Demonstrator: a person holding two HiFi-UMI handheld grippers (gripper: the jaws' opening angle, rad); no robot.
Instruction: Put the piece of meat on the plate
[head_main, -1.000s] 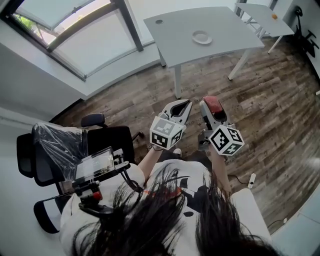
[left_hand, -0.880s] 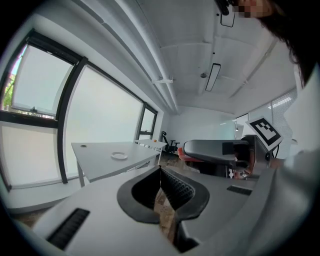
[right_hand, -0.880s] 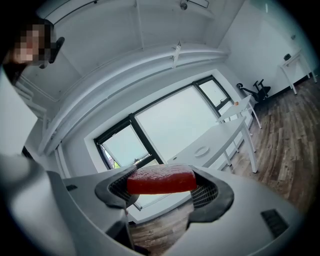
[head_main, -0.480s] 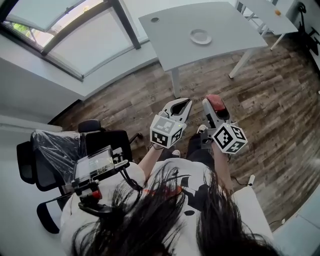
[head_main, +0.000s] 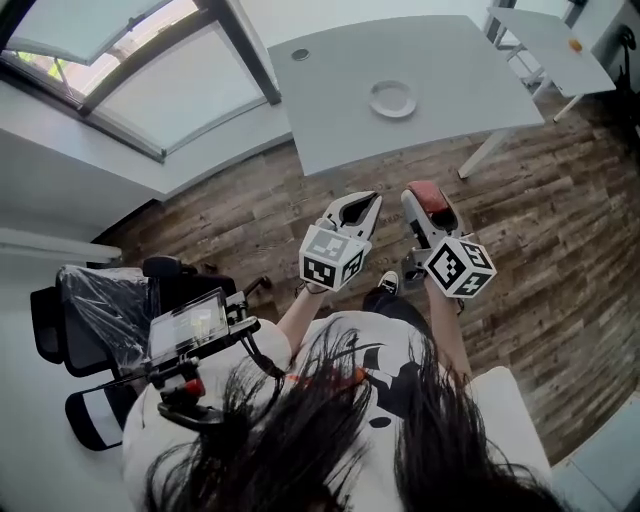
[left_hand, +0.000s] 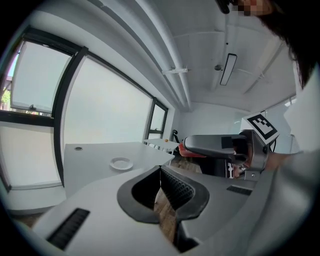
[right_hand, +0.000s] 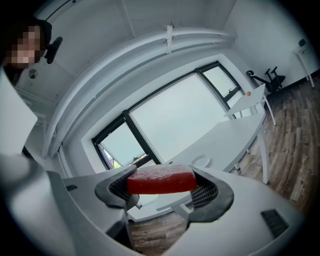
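A red slab of meat (right_hand: 161, 179) is clamped between the jaws of my right gripper (right_hand: 162, 189); in the head view the meat (head_main: 431, 194) shows at the tip of that gripper (head_main: 432, 203), held over the wooden floor. My left gripper (head_main: 357, 211) is beside it, shut with nothing between its jaws (left_hand: 160, 176). The small white plate (head_main: 393, 99) lies on the grey table (head_main: 330, 100) ahead, well beyond both grippers. From the left gripper view the plate (left_hand: 121, 163) sits on the tabletop, and the right gripper (left_hand: 210, 146) with the meat is at the right.
A second white table (head_main: 555, 45) with a small orange object (head_main: 574, 44) stands at the far right. A black office chair (head_main: 100, 310) wrapped in plastic is at the left. Large windows (head_main: 150, 70) line the wall behind the table. The floor is wood plank.
The view has moved toward the table: the plate and tabletop sit lower and closer in the head view. Both grippers hold the same pose, meat still gripped.
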